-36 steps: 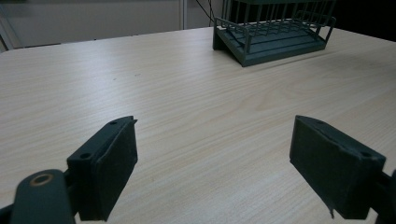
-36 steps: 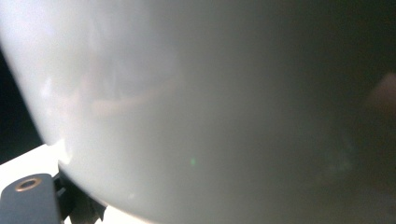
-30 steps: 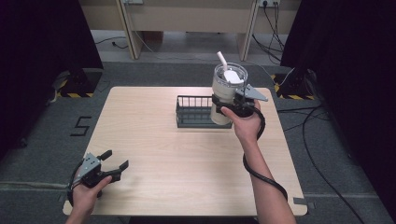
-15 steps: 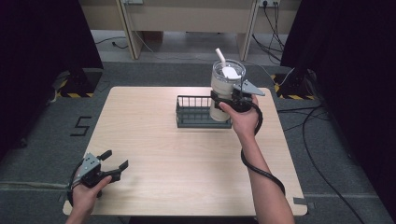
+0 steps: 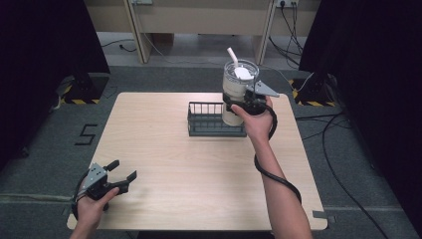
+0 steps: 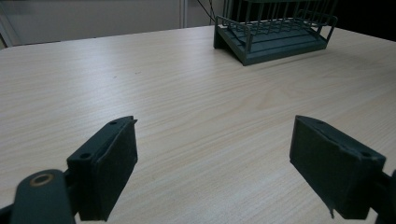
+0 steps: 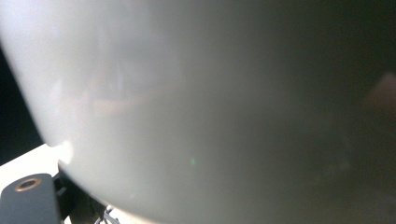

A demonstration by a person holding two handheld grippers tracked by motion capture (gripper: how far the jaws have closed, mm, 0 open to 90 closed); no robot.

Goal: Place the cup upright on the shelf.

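Observation:
A tall white jar (image 5: 234, 89) with a clear rim holds a white scoop (image 5: 238, 67) that sticks out of its top. My right gripper (image 5: 243, 103) is shut on the jar's side and holds it in the air over the right end of a dark wire rack (image 5: 211, 121). In the right gripper view the jar's pale wall (image 7: 210, 107) sits right against the camera. My left gripper (image 5: 118, 175) rests open near the table's front left corner; in the left gripper view its black pads (image 6: 109, 163) stand wide apart with bare wood between them.
The light wooden table (image 5: 169, 164) has bare room in the middle and front. The rack (image 6: 275, 30) stands at the far side. Cables and black stands lie on the grey floor around the table.
My right gripper has carried the jar slightly higher and farther back over the rack. The left gripper has stayed put.

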